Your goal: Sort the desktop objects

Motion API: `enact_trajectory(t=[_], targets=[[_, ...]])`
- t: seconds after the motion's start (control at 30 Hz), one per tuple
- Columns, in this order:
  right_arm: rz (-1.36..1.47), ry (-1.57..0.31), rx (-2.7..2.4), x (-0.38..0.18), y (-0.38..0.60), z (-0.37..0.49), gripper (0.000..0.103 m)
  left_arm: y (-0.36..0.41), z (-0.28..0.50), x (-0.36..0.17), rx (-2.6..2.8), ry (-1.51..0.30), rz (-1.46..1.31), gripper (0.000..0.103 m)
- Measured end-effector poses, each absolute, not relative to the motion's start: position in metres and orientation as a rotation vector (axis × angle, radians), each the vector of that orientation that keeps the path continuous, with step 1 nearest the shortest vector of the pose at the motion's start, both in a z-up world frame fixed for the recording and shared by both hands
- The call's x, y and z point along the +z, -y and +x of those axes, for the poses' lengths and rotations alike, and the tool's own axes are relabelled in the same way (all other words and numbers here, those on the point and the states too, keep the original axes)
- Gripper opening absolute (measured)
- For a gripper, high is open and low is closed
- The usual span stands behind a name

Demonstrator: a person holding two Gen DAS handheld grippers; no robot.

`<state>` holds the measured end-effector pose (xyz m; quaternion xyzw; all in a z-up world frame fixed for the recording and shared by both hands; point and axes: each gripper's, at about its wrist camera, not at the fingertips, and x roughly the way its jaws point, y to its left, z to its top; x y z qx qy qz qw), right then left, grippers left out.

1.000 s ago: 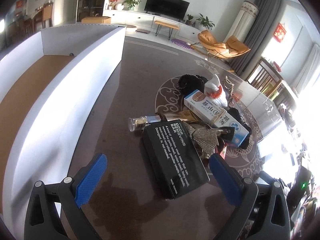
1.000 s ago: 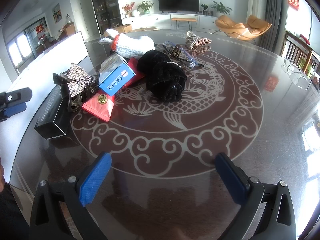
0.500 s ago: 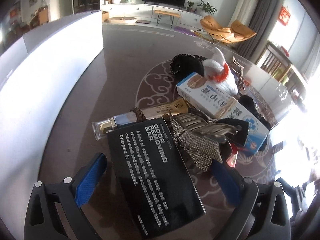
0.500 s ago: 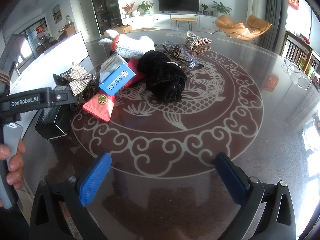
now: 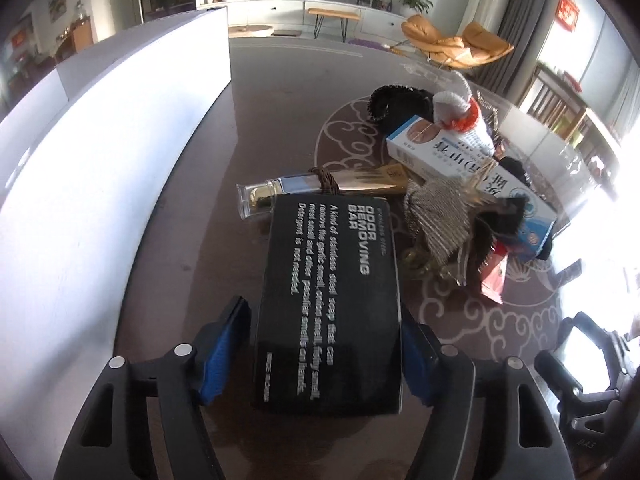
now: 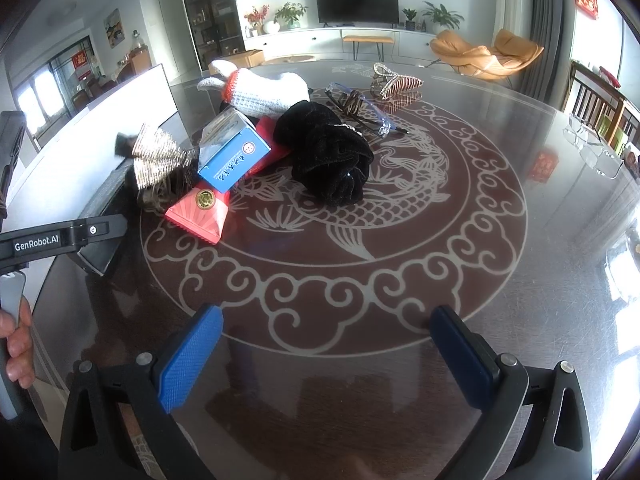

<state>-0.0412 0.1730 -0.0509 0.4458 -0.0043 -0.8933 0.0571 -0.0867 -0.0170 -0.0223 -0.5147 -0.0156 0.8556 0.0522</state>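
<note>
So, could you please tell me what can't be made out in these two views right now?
- Left wrist view: whether the left gripper, closing around the black box, already presses it; the box hides the pads' inner faces.
- Left wrist view: the perfume bottle, partly behind the box.
- Right wrist view: the red packet, partly under the blue carton.
- Right wrist view: the white bin, interior unseen.

Black box (image 6: 105, 216): the left claw's arm is covering most of it. Glass bottle (image 5: 304, 188): its far end is disappearing under the silver bow (image 5: 436, 216). Small print on the black box: blurring.
</note>
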Motion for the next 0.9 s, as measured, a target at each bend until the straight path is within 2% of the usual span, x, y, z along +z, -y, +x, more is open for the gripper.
enact_trajectory(t=[0.03, 0.1, 0.13, 0.17, 0.2, 0.23, 0.33, 0.43, 0.53, 0.57, 0.6, 0.67, 0.77, 0.9], targets=[[1.352, 0.011, -2.709, -0.051, -0.173, -0.041, 0.103, 0.015, -0.091, -0.023, 2.598, 0.023, -1.582, 0.084], [1.354, 0.008, -2.709, -0.051, -0.173, -0.041, 0.103, 0.007, -0.097, -0.027, 2.584, -0.042, -1.594, 0.091], [1.355, 0.005, -2.71, -0.051, -0.172, -0.041, 0.103, 0.003, -0.1, -0.029, 2.584, -0.089, -1.592, 0.091], [1.357, 0.002, -2.71, -0.051, -0.172, -0.041, 0.103, 0.0, -0.101, -0.029, 2.577, -0.121, -1.57, 0.089], [1.358, -0.001, -2.71, -0.051, -0.172, -0.042, 0.103, -0.002, -0.1, -0.026, 2.582, -0.13, -1.527, 0.07], [1.359, -0.003, -2.71, -0.051, -0.172, -0.042, 0.103, -0.003, -0.1, -0.023, 2.595, -0.144, -1.502, 0.058], [1.364, -0.012, -2.713, -0.051, -0.171, -0.042, 0.103, 0.007, -0.09, -0.02, 2.587, -0.062, -1.472, 0.058], [1.394, -0.102, -2.715, -0.052, -0.162, -0.044, 0.103, 0.024, -0.063, -0.015, 2.633, -0.019, -1.439, 0.058], [1.428, -0.08, -2.658, -0.048, -0.159, -0.046, 0.102, 0.042, -0.032, -0.005, 2.664, 0.081, -1.412, 0.058], [1.376, -0.015, -2.617, -0.042, -0.154, -0.042, 0.095, 0.048, -0.024, -0.002, 2.676, 0.094, -1.399, 0.058], [1.325, 0.041, -2.593, -0.036, -0.148, -0.04, 0.091, 0.054, -0.015, 0.002, 2.69, 0.105, -1.384, 0.058], [1.201, 0.101, -2.55, -0.022, -0.125, -0.038, 0.091, 0.065, -0.005, 0.011, 2.706, 0.123, -1.362, 0.058], [1.07, 0.063, -2.576, -0.004, -0.078, -0.054, 0.091, 0.069, 0.009, 0.031, 2.728, 0.15, -1.323, 0.058], [1.152, -0.003, -2.636, -0.009, -0.034, -0.108, 0.091, 0.088, 0.03, 0.054, 2.744, 0.209, -1.283, 0.058]])
